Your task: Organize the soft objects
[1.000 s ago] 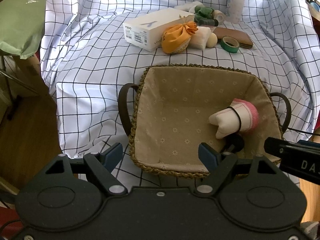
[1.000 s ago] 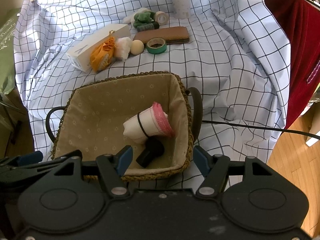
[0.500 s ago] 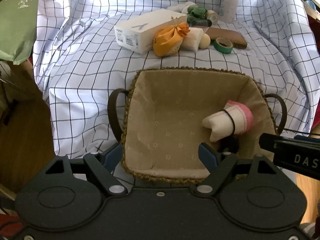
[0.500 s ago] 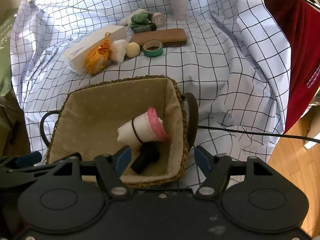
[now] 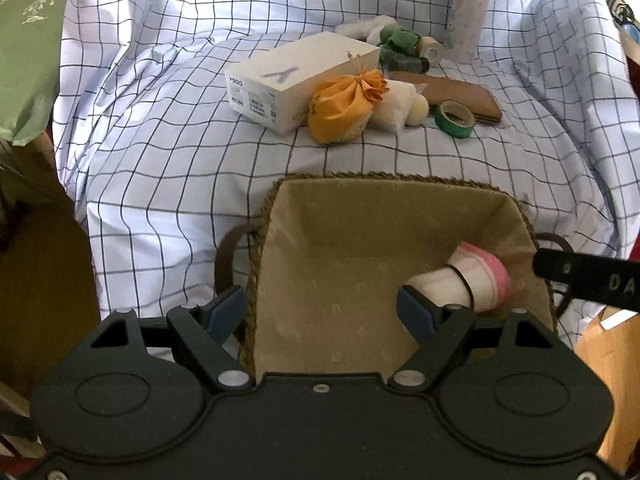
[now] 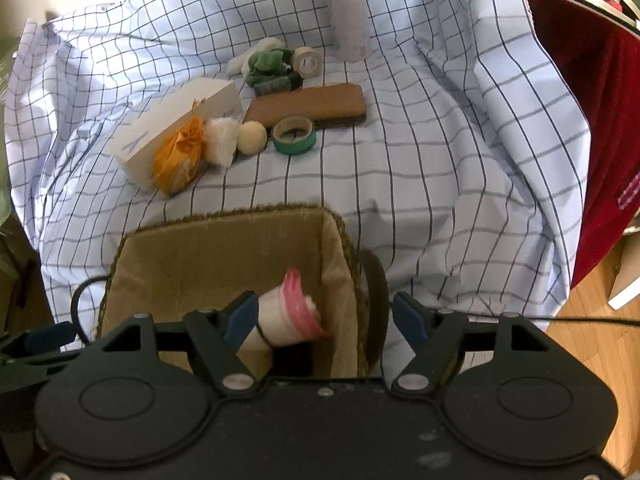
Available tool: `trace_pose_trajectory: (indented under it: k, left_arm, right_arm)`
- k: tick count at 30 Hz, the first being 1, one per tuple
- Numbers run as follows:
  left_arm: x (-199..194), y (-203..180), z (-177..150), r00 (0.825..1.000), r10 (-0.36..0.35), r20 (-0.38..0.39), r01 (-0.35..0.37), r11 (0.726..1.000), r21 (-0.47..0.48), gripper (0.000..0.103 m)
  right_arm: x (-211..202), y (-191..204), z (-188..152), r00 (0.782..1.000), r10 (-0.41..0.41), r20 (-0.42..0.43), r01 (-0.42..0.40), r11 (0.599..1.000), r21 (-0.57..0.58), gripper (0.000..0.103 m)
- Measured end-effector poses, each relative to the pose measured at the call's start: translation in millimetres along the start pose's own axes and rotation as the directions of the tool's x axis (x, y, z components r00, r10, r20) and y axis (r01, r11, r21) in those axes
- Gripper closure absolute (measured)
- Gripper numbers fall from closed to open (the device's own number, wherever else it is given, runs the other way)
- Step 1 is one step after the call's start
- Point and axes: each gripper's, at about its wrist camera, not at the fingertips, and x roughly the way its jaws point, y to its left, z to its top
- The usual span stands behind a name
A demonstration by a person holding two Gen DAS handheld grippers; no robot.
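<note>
- a rolled white cloth with a pink end (image 5: 466,282) (image 6: 286,316), bound by a thin black band, lies on its side inside the woven basket (image 5: 304,178) (image 6: 224,213), against the basket's right wall.
- the basket is lined with tan fabric, has a dark handle on each side, and sits on the checked cloth (image 5: 168,160) (image 6: 440,168).
- the right gripper (image 6: 325,318) hangs above the basket's right part; its blue pads are apart and the jaws are opening, pressing on nothing, with the roll lying in the basket below, just beside the left pad.
- the left gripper (image 5: 320,307) hovers over the basket's left edge with its fingers apart and nothing between them; the basket rim lies below it.
- beyond the basket, well apart from it, an orange pouch (image 5: 344,108) (image 6: 178,156) leans on a white box (image 5: 296,80) (image 6: 176,130).
- touching the pouch's right side is a white soft wad (image 5: 394,106) (image 6: 220,140), then a cream ball (image 5: 418,110) (image 6: 252,138) and a green tape roll (image 5: 454,118) (image 6: 295,135).
- behind the tape lies a flat brown case (image 5: 460,94) (image 6: 308,108).
- further back are a green soft bundle (image 5: 396,40) (image 6: 266,62), a beige tape roll (image 5: 431,49) (image 6: 307,62) and an upright pale bottle (image 5: 466,16) (image 6: 346,12).
</note>
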Motion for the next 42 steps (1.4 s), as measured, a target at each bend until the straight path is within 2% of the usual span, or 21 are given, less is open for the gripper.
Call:
trace_pose_trajectory:
  k: [10, 19, 27, 31, 37, 42]
  left_arm:
    - [28, 13, 45, 1.000, 0.011, -0.021, -0.011, 1.000, -0.013, 0.024]
    - [49, 16, 106, 1.000, 0.004, 0.001, -0.004, 1.000, 0.024, 0.024]
    - [72, 22, 163, 1.000, -0.013, 0.008, 0.012, 0.999, 0.045, 0.024]
    - [81, 28, 191, 1.000, -0.013, 0.014, 0.013, 0.999, 0.046, 0.023]
    - [95, 43, 223, 0.999, 0.013, 0.031, -0.014, 0.999, 0.031, 0.023]
    - [104, 59, 241, 0.998, 0.039, 0.043, -0.040, 0.999, 0.013, 0.023]
  right_arm:
    - [28, 8, 53, 1.000, -0.009, 0.015, 0.009, 1.000, -0.014, 0.027]
    - [58, 15, 111, 0.999, -0.016, 0.043, 0.018, 0.999, -0.038, 0.027]
    - [91, 36, 177, 0.995, 0.017, 0.096, -0.008, 0.996, -0.090, 0.027]
    - [114, 50, 213, 0.992, 0.060, 0.114, -0.050, 0.994, -0.094, 0.027]
    - [159, 74, 263, 0.987, 0.144, 0.076, -0.138, 0.988, -0.070, 0.029]
    - [200, 94, 281, 0.988, 0.152, 0.014, -0.150, 0.986, -0.074, 0.030]
